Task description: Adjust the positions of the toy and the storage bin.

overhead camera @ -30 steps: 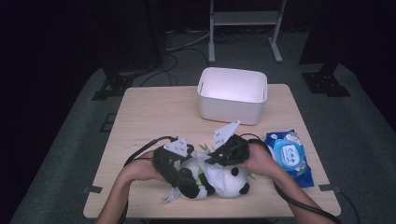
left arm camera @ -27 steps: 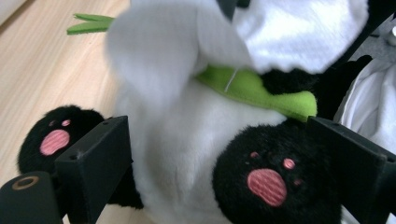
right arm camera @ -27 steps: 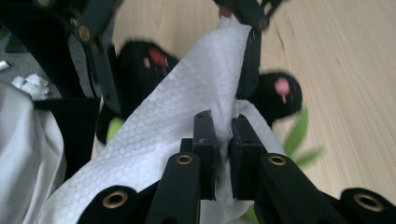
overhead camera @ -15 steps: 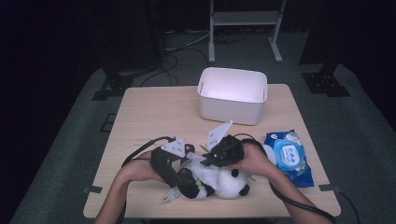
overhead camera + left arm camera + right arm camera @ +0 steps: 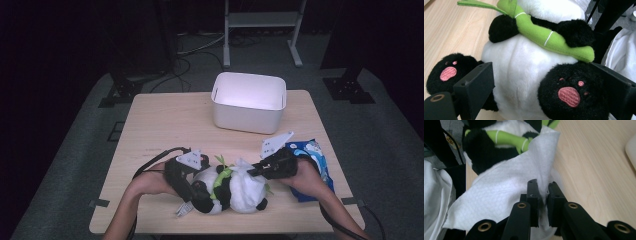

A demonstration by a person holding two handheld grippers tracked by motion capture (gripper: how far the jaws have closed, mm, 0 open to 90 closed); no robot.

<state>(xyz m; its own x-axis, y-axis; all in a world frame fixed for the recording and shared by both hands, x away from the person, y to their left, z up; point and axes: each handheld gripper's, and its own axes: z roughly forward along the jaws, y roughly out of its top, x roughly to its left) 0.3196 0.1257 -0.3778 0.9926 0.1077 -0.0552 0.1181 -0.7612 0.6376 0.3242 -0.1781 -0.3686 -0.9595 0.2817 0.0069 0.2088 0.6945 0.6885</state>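
Note:
A plush panda [image 5: 207, 182] lies on its side near the table's front edge, hugging a green bamboo stalk [image 5: 541, 35]. My left gripper [image 5: 200, 192] has its jaws spread wide around the panda's belly [image 5: 524, 67], next to its black feet, and the jaws press on both sides. My right gripper [image 5: 543, 187] is shut on a white wipe [image 5: 499, 195]. The wipe [image 5: 245, 187] drapes over the panda's head, and a black ear sticks out below it. The right gripper [image 5: 252, 171] comes in from the right, just above the head.
A white bin [image 5: 248, 102] stands at the back middle of the wooden table [image 5: 165, 125]. A blue wipe packet [image 5: 312, 160] lies at the right, partly under the right hand. Cables trail from both grippers. Dark floor surrounds the table.
My right gripper has shifted to the right and slightly lower, keeping the wipe pinched and drawing it across the panda's head. The left gripper and the panda have stayed put.

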